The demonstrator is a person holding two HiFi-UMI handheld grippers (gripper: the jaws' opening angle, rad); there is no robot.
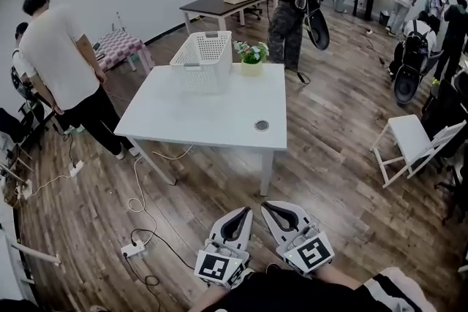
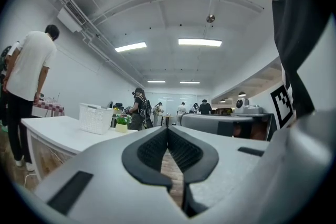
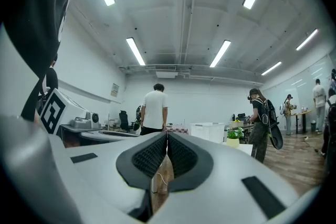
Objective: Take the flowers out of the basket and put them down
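Head view, left gripper (image 1: 243, 213) and right gripper (image 1: 270, 207) at 6 o'clock, both closed, empty, white plastic lattice basket (image 1: 202, 58) at 12, yellow-potted green flowers (image 1: 251, 56) at its 3 o'clock

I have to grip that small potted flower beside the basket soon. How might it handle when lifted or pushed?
The potted flower looks small, so probably light. Its leafy top spreads wider than the yellow pot, so a high push may tip it. It stands near the far edge of the table beside the basket; a nudge might slide it off.

Bright, even light falls from ceiling strip lights (image 2: 199, 42), with fisheye bending, dark vignetted corners and a soft foreground.
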